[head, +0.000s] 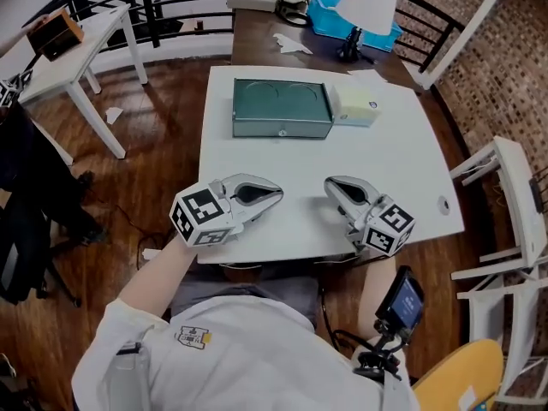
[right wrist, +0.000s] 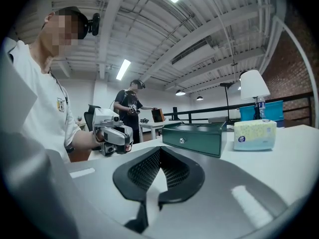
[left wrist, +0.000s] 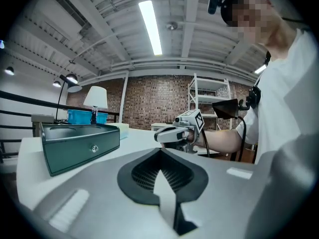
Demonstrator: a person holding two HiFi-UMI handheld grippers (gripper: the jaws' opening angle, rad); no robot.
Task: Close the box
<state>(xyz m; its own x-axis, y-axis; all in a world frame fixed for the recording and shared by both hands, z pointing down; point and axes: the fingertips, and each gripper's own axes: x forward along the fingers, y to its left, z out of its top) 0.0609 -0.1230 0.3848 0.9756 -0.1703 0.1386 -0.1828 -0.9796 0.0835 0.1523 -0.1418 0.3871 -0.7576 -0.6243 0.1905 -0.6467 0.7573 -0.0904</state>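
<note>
The green box [head: 282, 108] is seen at the far side of the white surface [head: 402, 178], with a pale tissue pack [head: 355, 107] just beside its right end. Its lid appears to lie flat and its lock faces the person, so the closing is judged done or nearly so, though a full latch cannot be confirmed. The left gripper [head: 274, 197] and the right gripper [head: 330, 183] are held low over the near edge, well apart from the box, each with its jaws pressed together and nothing between them. If the lid needs seating, it would best be pressed straight down near the front edge above the lock, with the pressed-together tips used as a blunt pad. The box should be steadied by the other gripper so that it is not pushed into the tissue pack
</note>
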